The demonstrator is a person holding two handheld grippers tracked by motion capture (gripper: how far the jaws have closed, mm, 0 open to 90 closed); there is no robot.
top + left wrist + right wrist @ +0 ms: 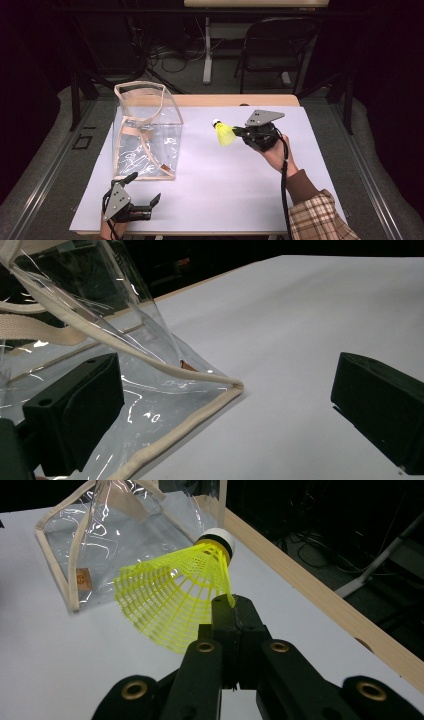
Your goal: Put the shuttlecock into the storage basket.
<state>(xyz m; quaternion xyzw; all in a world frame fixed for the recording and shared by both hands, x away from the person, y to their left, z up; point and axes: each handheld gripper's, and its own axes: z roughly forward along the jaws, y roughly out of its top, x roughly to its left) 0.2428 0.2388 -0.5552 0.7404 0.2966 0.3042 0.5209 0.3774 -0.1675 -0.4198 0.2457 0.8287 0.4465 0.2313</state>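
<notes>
A yellow shuttlecock [224,133] with a white cork tip hangs above the white table sheet, its mesh skirt [170,602] pinched at the edge by my right gripper [239,132], which is shut on it [231,605]. A clear plastic bag [145,131] with beige trim and straps stands upright at the left of the table. My left gripper [144,189] rests near the front left edge, jaws wide open, with the bag's front corner [220,390] lying just ahead between them, untouched.
The white sheet [225,185] covers a wooden table whose far edge [235,100] shows bare wood. A folding chair [272,45] and a table leg stand on the floor beyond. A plaid sleeve [320,220] comes in at bottom right.
</notes>
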